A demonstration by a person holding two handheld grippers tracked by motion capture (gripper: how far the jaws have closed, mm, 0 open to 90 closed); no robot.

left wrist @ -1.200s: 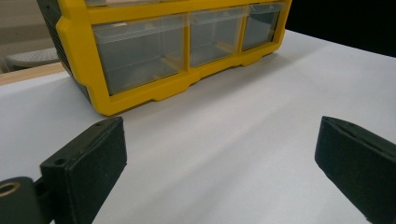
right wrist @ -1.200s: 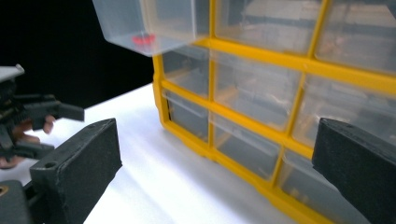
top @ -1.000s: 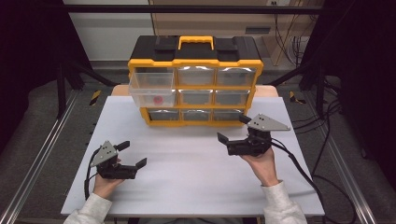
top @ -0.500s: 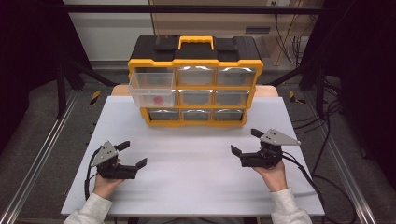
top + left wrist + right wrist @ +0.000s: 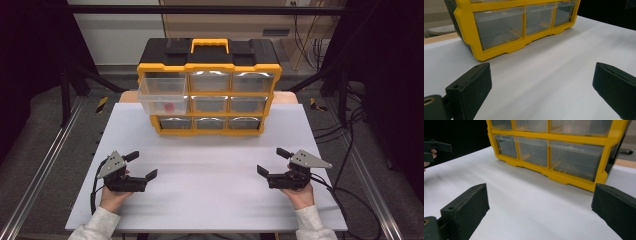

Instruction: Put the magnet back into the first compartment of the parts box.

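A yellow and black drawer organizer [image 5: 209,85] with clear drawers stands at the back middle of the white table [image 5: 215,200]. Its two upper left drawers are pulled out a little, and a small red thing [image 5: 169,106] lies in the middle left one. My left gripper [image 5: 142,165] rests open at the front left, nothing between its jaws. At the front right my right gripper [image 5: 272,161] is open and holds nothing. The left gripper view shows wide jaws [image 5: 541,82] facing the organizer's bottom row [image 5: 499,50]. In the right gripper view, the open jaws [image 5: 539,205] face that same row [image 5: 554,173].
Metal frame rails run along both sides of the table, and cables [image 5: 350,165] lie on the floor at the right. The other hand's gripper [image 5: 434,148] shows at the far left of the right gripper view.
My right gripper has drawn back from near the organizer's lower right corner toward the table's front right, still open. The left gripper has stayed put.
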